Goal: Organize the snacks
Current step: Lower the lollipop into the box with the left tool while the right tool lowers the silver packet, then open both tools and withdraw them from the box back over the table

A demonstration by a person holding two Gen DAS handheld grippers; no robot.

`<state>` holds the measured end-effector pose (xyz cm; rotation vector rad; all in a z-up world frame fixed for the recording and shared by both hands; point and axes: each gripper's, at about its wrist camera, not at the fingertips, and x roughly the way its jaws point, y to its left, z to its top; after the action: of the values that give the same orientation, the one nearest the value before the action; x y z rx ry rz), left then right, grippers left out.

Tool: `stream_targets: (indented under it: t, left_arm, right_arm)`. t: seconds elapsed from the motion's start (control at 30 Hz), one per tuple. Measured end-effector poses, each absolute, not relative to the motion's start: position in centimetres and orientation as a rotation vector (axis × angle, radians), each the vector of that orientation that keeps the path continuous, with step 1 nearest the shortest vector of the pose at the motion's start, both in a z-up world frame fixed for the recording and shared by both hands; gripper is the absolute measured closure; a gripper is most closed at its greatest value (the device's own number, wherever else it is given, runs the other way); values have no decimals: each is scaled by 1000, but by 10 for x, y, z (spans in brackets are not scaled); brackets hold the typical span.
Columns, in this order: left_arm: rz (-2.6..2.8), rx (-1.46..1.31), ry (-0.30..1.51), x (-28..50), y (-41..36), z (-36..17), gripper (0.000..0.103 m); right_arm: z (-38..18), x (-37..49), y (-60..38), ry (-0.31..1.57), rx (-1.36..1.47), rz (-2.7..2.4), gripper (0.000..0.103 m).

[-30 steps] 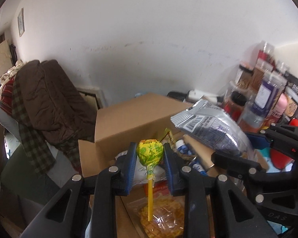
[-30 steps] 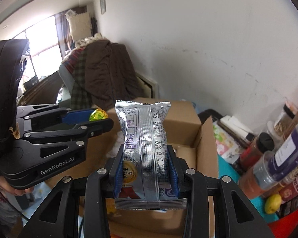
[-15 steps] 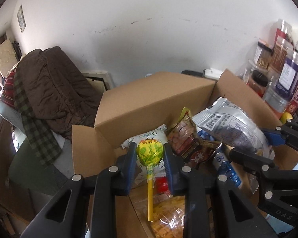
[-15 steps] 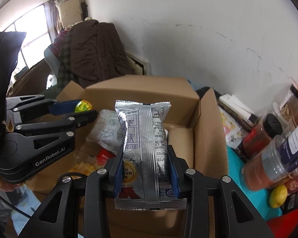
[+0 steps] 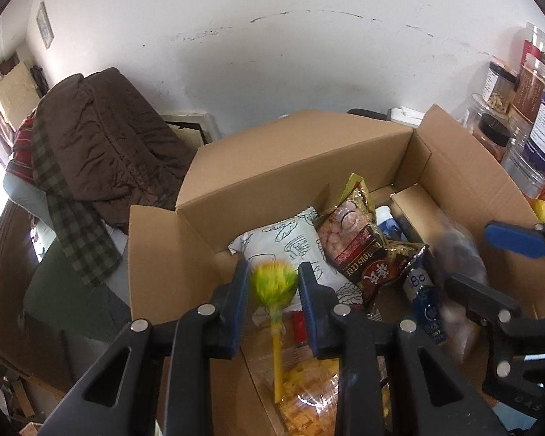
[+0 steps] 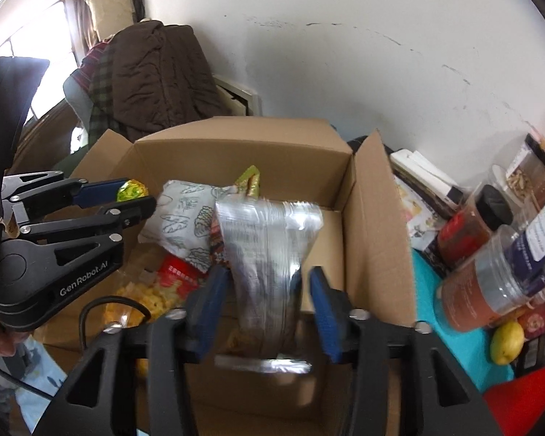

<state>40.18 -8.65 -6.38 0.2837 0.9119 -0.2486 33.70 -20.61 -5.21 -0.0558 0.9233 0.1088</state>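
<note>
An open cardboard box [image 5: 290, 167] [image 6: 374, 225] lies below both grippers. My left gripper [image 5: 272, 272] [image 6: 138, 194] holds a yellow-green lollipop [image 5: 274, 283] by its head, stick hanging down; its jaws are just starting to open and the lollipop is blurred. The jaws of my right gripper [image 6: 269, 272] [image 5: 472, 261] are opening: both blue pads stand clear of the silver snack packet [image 6: 269, 254], which is blurred between them, over the box's right half. In the box lie a white packet with bread drawings [image 5: 290, 243], a dark red and gold packet [image 5: 359, 239] and a bag of yellow crackers [image 5: 309, 392].
Jars and spice bottles [image 6: 490, 272] crowd the teal table [image 6: 428, 290] right of the box, with a lemon [image 6: 507, 341] beside them. Books lie behind the box's right flap. A chair draped with a brown coat [image 5: 101, 138] stands at the left, by the white wall.
Both grippers have dipped toward the box. The right jaws have parted from the silver packet, which now blurs and sags between them. The lollipop has gone blurry in the left jaws.
</note>
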Motion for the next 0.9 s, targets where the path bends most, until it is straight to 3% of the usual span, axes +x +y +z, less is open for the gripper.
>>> stream_targets:
  t: [0.03, 0.07, 0.13, 0.17, 0.9]
  left_arm:
    - [-240, 287, 908, 401, -86, -63, 64]
    - [-232, 291, 906, 400, -86, -63, 42]
    - [-231, 288, 896, 398, -86, -60, 9]
    - [-229, 288, 882, 396, -86, -58, 7]
    - [-320, 218, 696, 334, -81, 46, 7]
  right_arm:
    - [-51, 336, -206, 921, -63, 104, 46]
    - [-51, 335, -205, 921, -75, 100, 46]
    - [-50, 333, -204, 924, -87, 95, 46]
    - [-50, 332, -205, 924, -86, 96, 46]
    - [45, 275, -207, 724, -97, 70, 39]
